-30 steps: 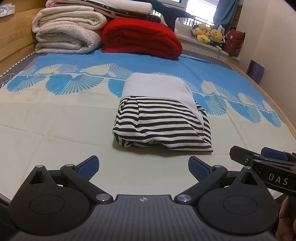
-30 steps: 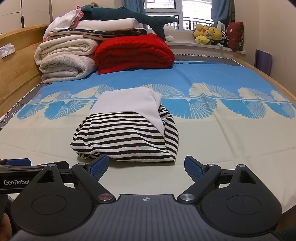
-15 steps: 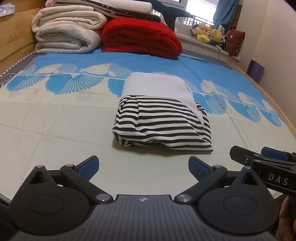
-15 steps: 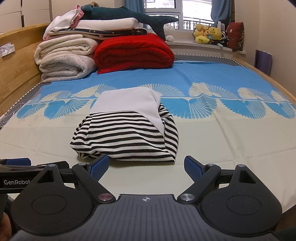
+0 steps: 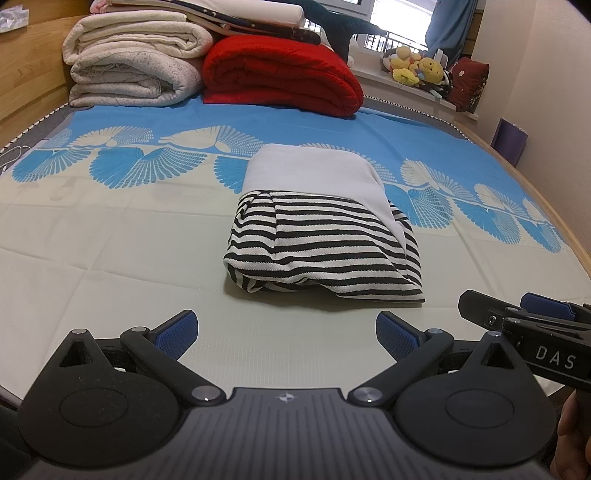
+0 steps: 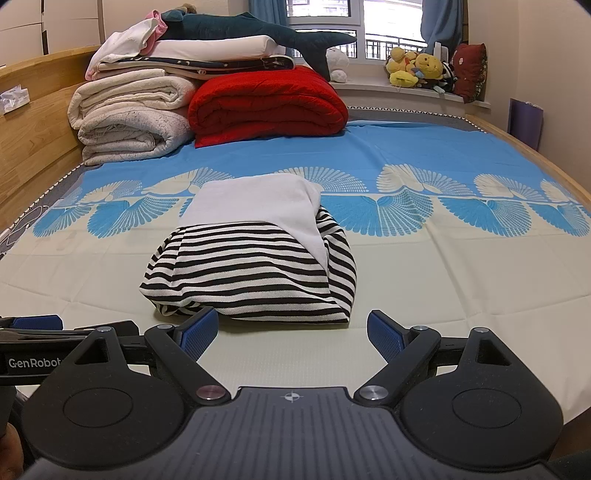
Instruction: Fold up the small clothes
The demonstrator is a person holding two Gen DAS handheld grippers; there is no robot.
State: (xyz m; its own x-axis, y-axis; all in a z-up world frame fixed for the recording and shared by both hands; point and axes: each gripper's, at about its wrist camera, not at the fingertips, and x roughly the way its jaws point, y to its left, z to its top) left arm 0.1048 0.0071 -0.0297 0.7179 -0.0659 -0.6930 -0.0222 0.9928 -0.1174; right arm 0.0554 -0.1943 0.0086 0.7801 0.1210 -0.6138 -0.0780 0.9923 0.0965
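A small garment [image 5: 321, 229], black-and-white striped below and plain white above, lies folded into a compact bundle on the bed sheet [image 5: 110, 258]. It also shows in the right wrist view [image 6: 255, 251]. My left gripper [image 5: 286, 332] is open and empty, low over the sheet, a little short of the bundle's near edge. My right gripper [image 6: 291, 332] is open and empty, just in front of the bundle; its left blue pad [image 6: 197, 332] is close to the striped hem. Each gripper shows at the edge of the other's view.
Folded white blankets [image 6: 129, 118], a red quilt [image 6: 269, 103] and a dark plush shark [image 6: 251, 29] are stacked at the head of the bed. Stuffed toys [image 6: 417, 66] sit on the windowsill. A wooden bed frame [image 6: 33, 122] runs along the left.
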